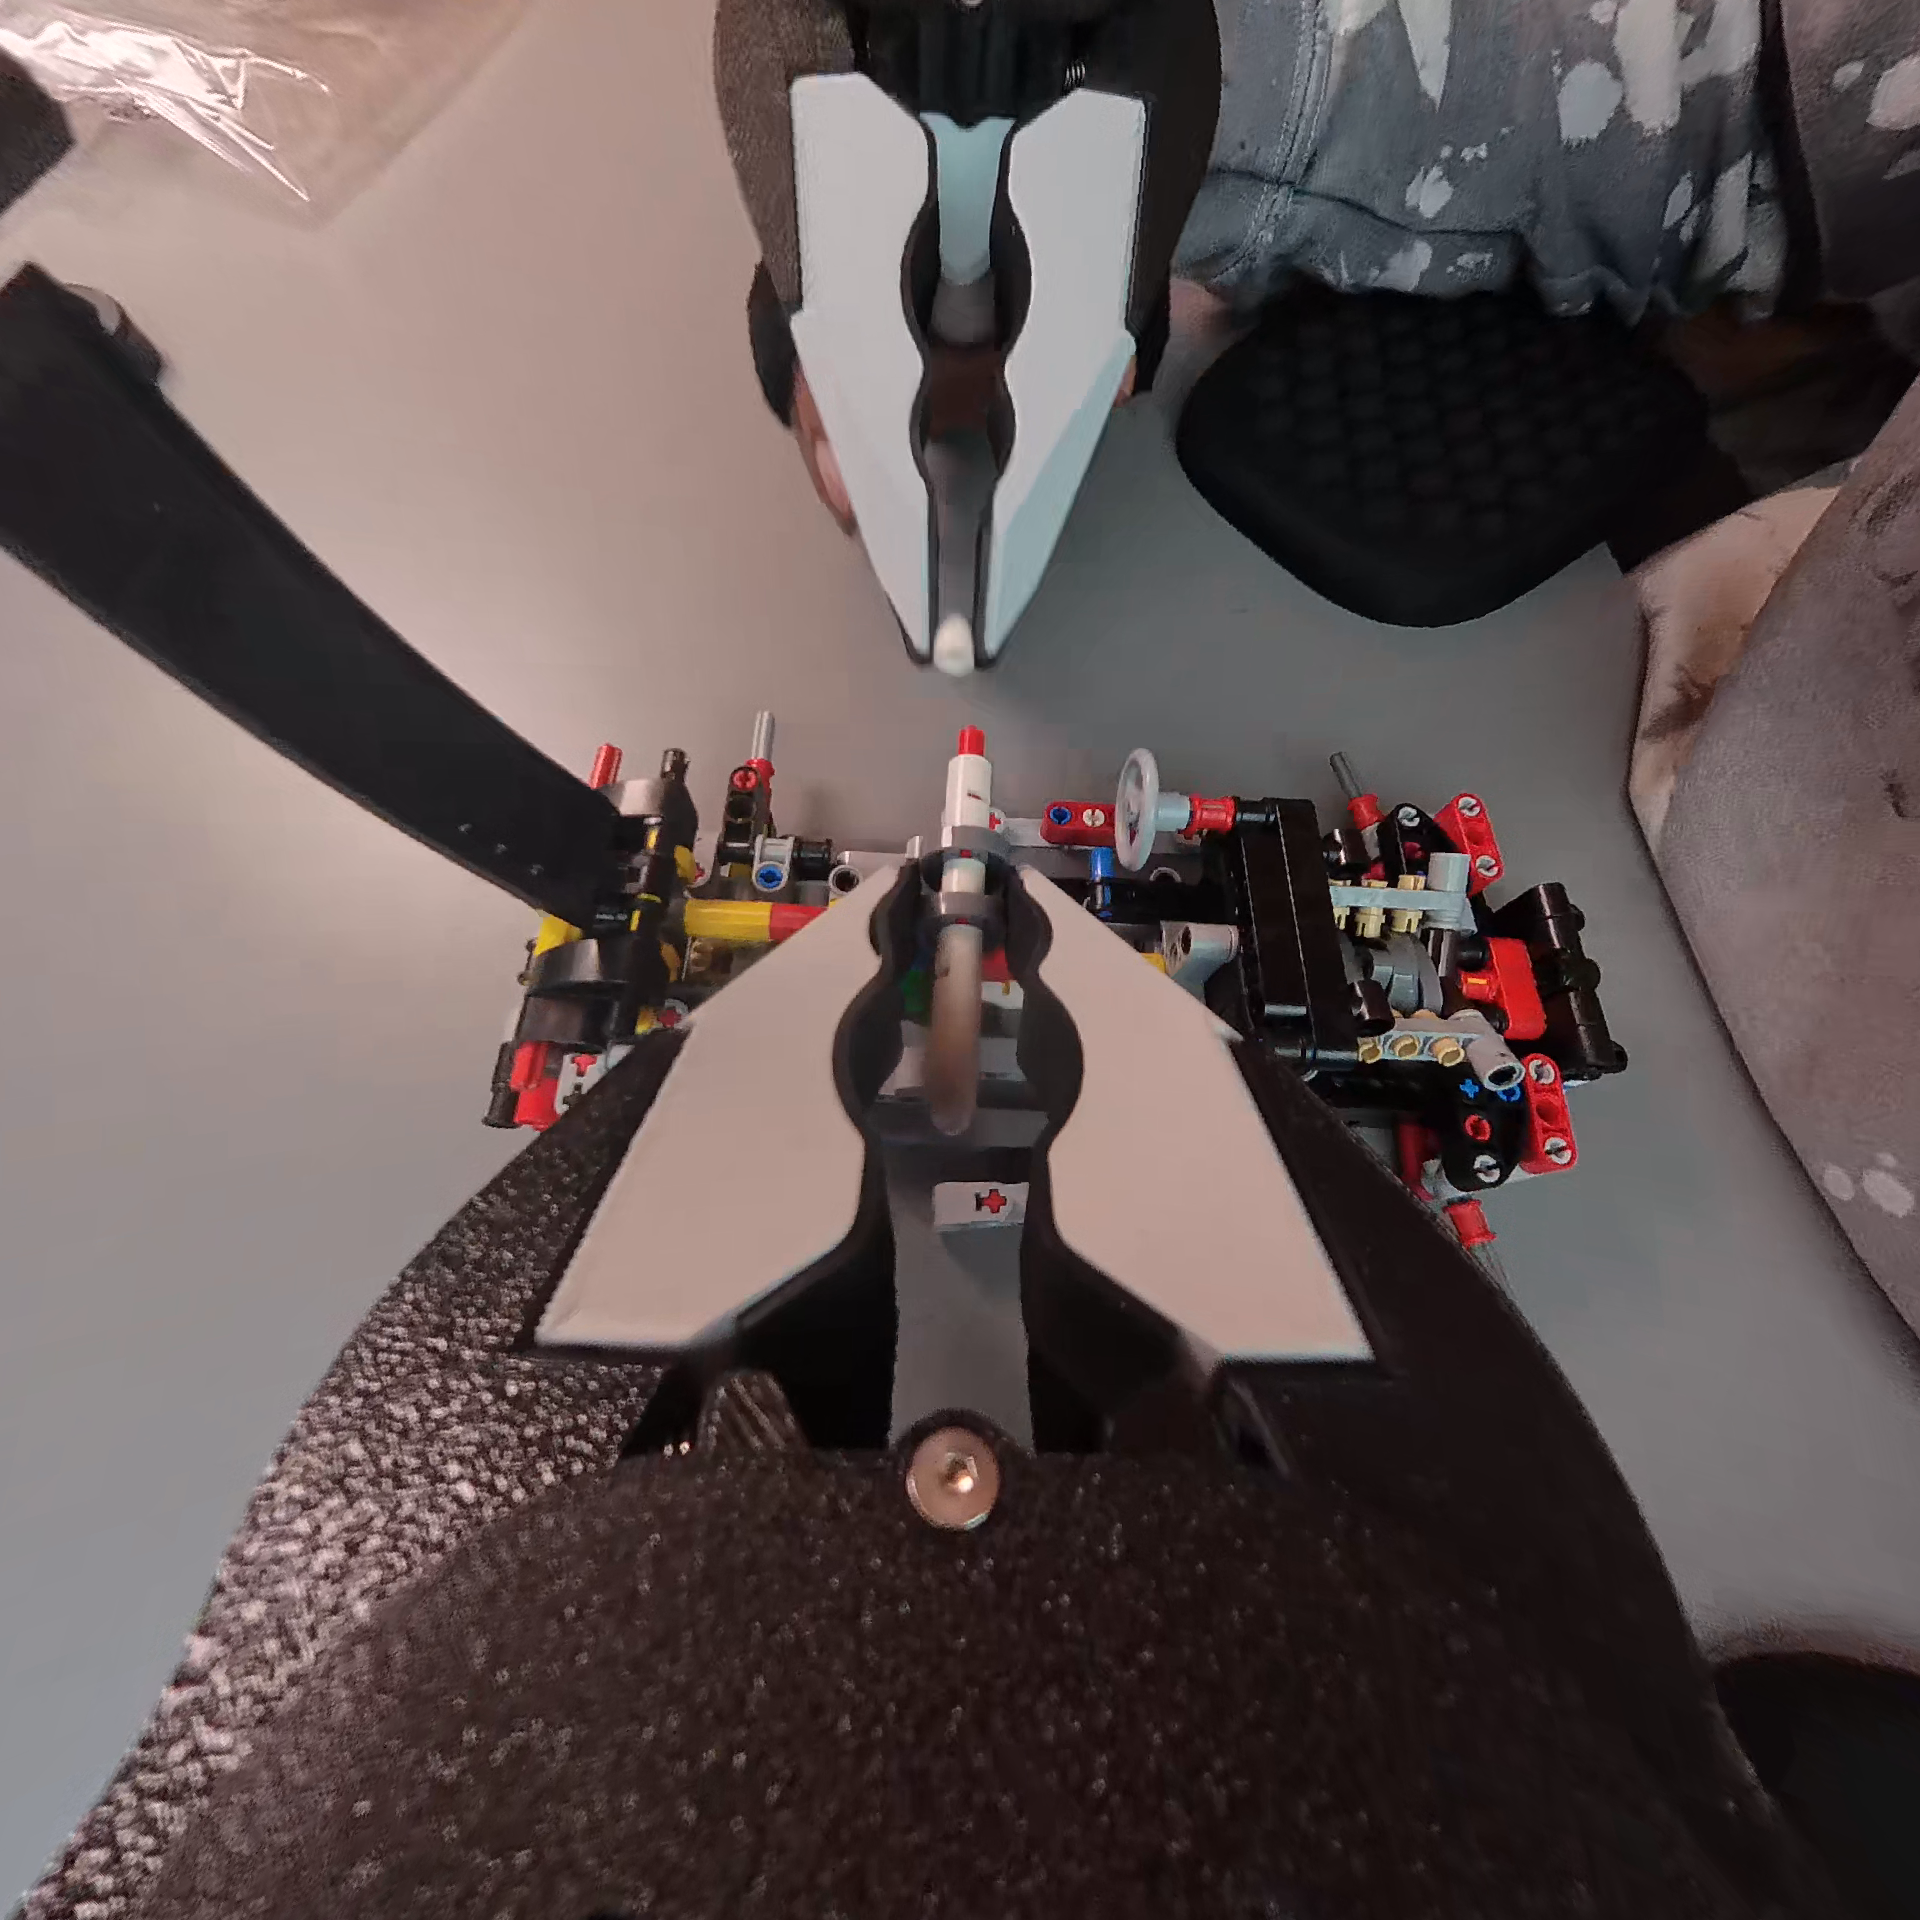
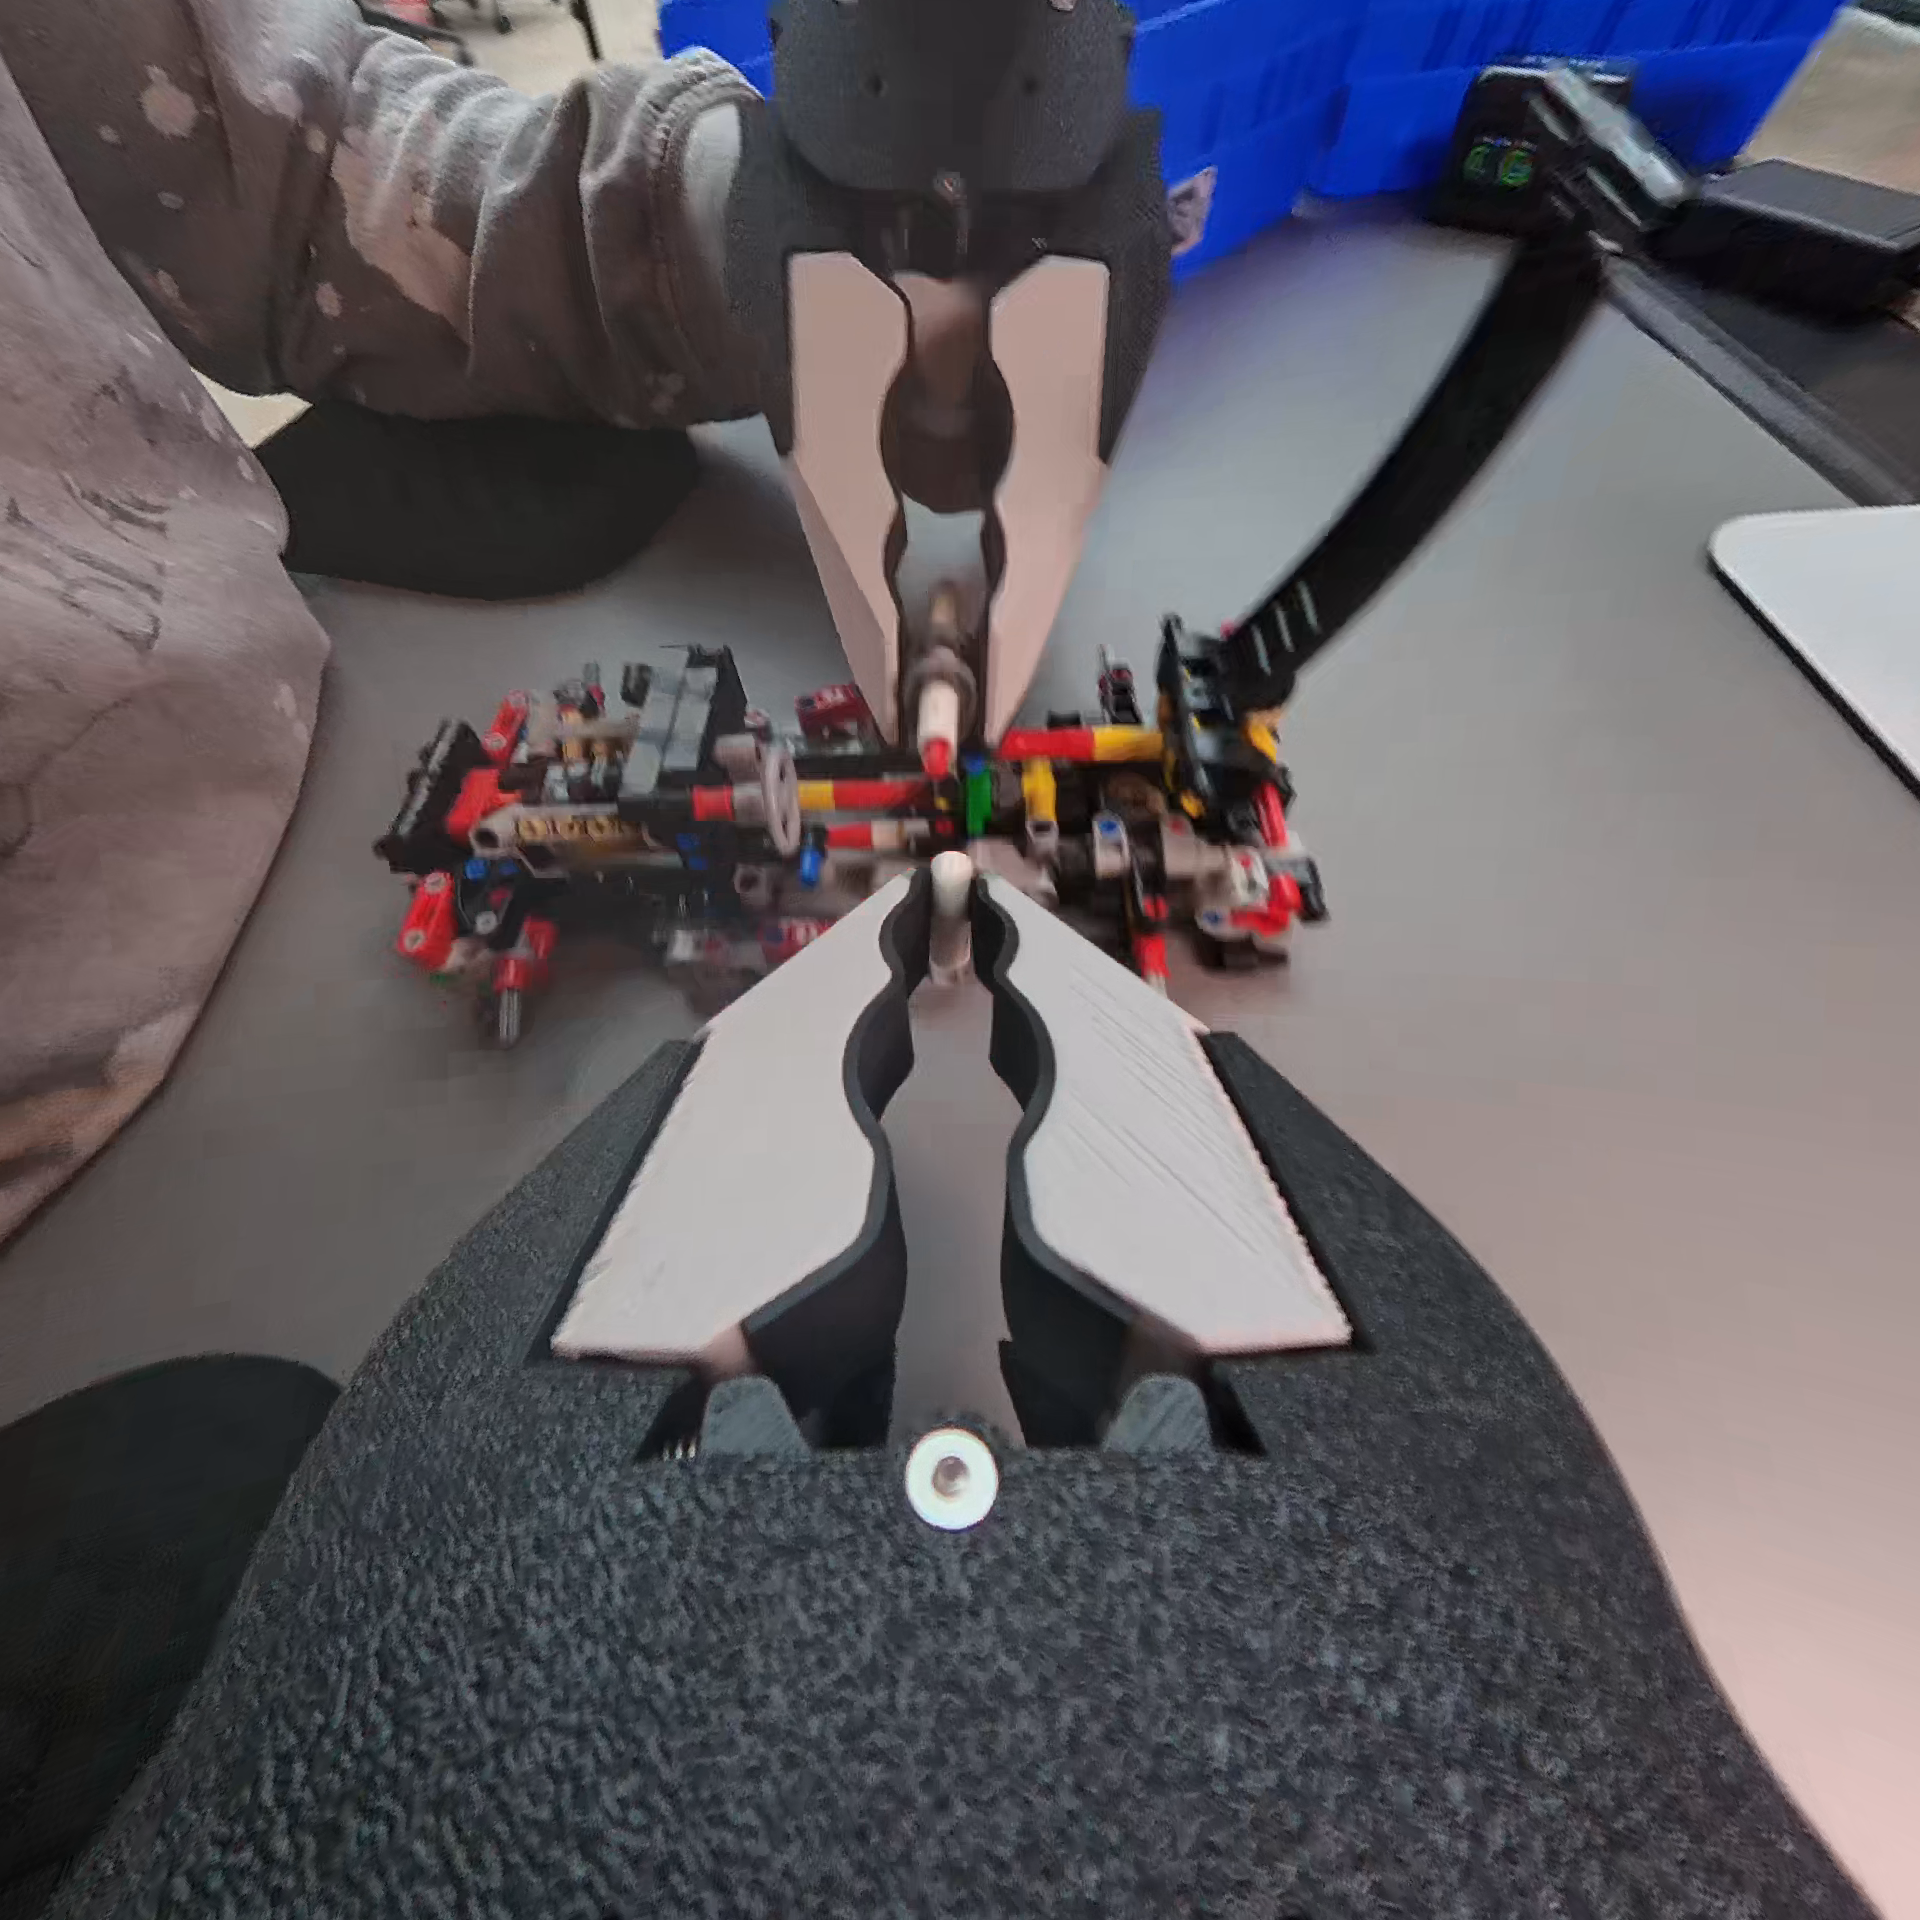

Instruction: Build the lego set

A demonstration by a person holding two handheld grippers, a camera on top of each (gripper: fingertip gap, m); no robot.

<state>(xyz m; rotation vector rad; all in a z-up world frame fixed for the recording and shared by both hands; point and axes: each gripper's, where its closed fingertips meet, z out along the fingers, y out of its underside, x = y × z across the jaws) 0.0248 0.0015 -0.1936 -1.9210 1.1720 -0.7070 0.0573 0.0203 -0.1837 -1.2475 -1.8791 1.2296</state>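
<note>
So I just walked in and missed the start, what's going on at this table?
A person is building a lego model on the grey table, a gripper in each hand. The left gripper is closed around an upright white peg on the middle of the model. The right gripper pinches a small white piece just short of the model, not yet attached.

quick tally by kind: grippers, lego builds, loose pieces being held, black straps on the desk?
Grippers: 2, the left gripper and the right gripper
Lego builds: 1, the lego model
Held loose pieces: 1, the white pin in the right gripper
Black straps: 1, the black strap
Total: 5
</note>
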